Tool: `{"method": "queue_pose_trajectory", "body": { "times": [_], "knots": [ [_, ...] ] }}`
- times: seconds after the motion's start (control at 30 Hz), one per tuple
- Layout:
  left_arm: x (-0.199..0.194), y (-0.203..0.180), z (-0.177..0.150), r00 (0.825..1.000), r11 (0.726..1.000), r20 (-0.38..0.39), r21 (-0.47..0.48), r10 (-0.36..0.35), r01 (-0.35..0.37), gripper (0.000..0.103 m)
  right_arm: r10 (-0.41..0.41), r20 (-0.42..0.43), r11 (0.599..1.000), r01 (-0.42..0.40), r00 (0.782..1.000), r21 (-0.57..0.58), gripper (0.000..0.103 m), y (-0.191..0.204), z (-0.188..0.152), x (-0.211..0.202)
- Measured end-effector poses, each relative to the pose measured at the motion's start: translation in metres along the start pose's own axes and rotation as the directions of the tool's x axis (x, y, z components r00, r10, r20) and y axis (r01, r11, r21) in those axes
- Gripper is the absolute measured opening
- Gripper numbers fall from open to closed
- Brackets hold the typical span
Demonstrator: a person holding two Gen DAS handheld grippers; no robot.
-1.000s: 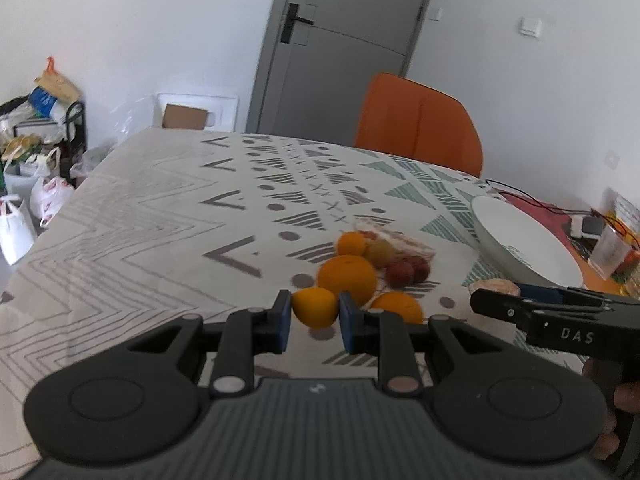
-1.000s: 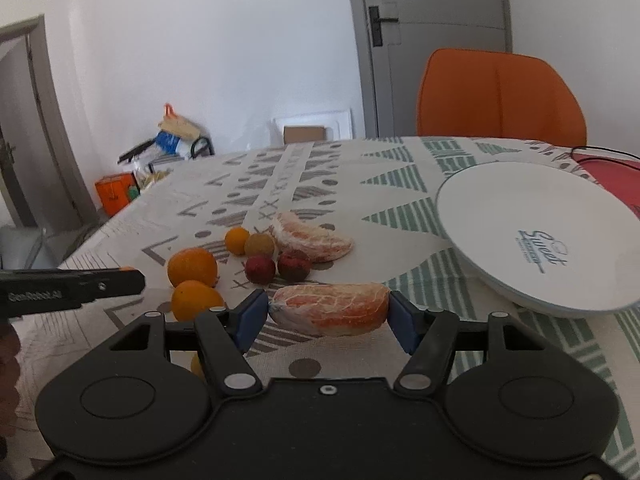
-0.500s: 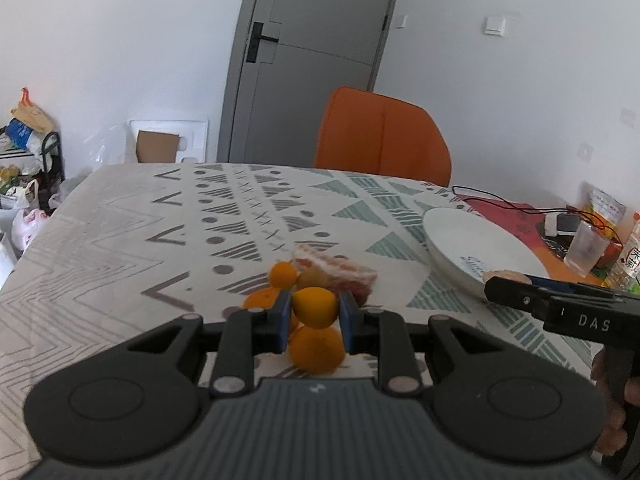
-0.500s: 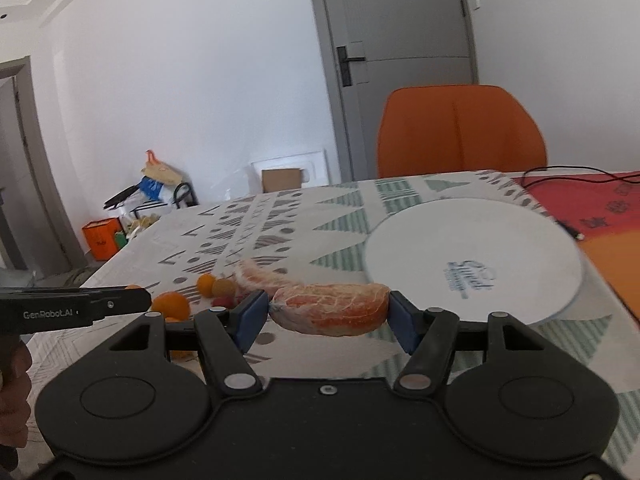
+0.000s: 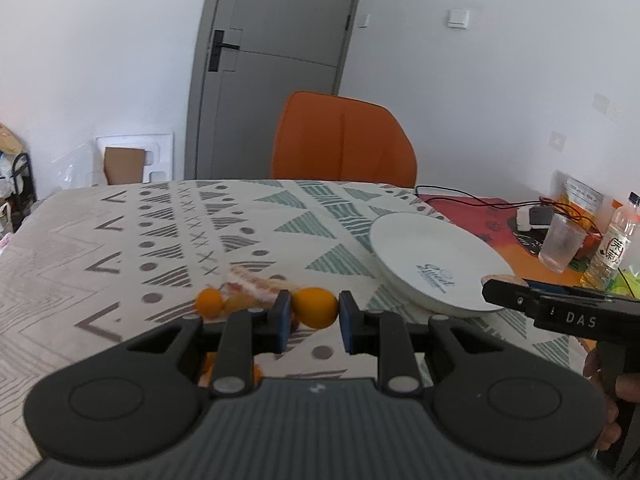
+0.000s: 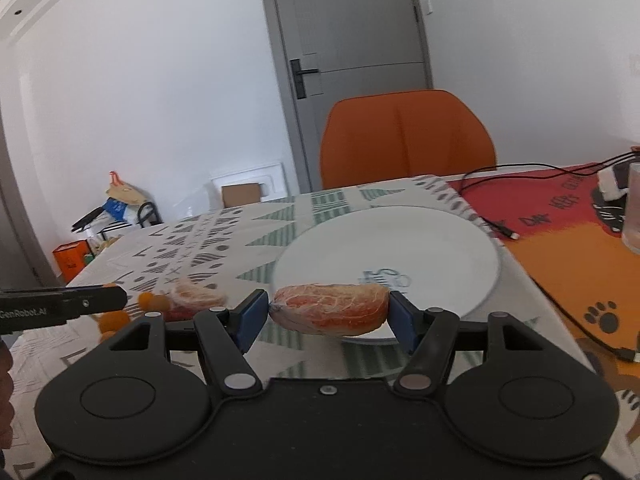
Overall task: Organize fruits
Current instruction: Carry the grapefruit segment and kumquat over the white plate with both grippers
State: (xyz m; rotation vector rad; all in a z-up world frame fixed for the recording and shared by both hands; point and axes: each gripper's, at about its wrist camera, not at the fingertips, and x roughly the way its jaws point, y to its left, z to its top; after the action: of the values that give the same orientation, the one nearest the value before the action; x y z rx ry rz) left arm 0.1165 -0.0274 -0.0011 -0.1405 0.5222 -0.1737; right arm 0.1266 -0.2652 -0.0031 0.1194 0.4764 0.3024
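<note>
My left gripper [image 5: 311,316] clamps a small orange [image 5: 314,307]; my right gripper [image 6: 328,320] pinches a peeled grapefruit wedge [image 6: 329,308] endwise. White plate [image 6: 400,240] at twelve o'clock, unobstructed; loose fruit [image 6: 192,300] at nine, orange chair [image 6: 404,136] beyond.

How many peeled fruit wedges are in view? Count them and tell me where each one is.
2. One wedge is clamped in the right claw. The other wedge lies on the tablecloth beside the small oranges. Others may be hidden behind the claws.
</note>
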Motion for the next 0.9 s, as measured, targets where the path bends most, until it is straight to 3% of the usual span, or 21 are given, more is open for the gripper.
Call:
{"method": "queue_pose_trajectory", "body": {
  "times": [0.67,0.9],
  "knots": [
    [0.05,-0.053,0.022,0.995,0.992,-0.012,0.084,-0.095,0.096,0.024,-0.059,0.017,0.998,0.058,0.998,0.03,0.063,-0.044,0.006,0.011],
    [0.069,-0.067,0.023,0.992,0.987,-0.029,0.097,-0.123,0.125,0.024,-0.066,0.001,0.997,0.066,0.998,0.047,0.076,-0.055,0.005,0.019]
  ]
}}
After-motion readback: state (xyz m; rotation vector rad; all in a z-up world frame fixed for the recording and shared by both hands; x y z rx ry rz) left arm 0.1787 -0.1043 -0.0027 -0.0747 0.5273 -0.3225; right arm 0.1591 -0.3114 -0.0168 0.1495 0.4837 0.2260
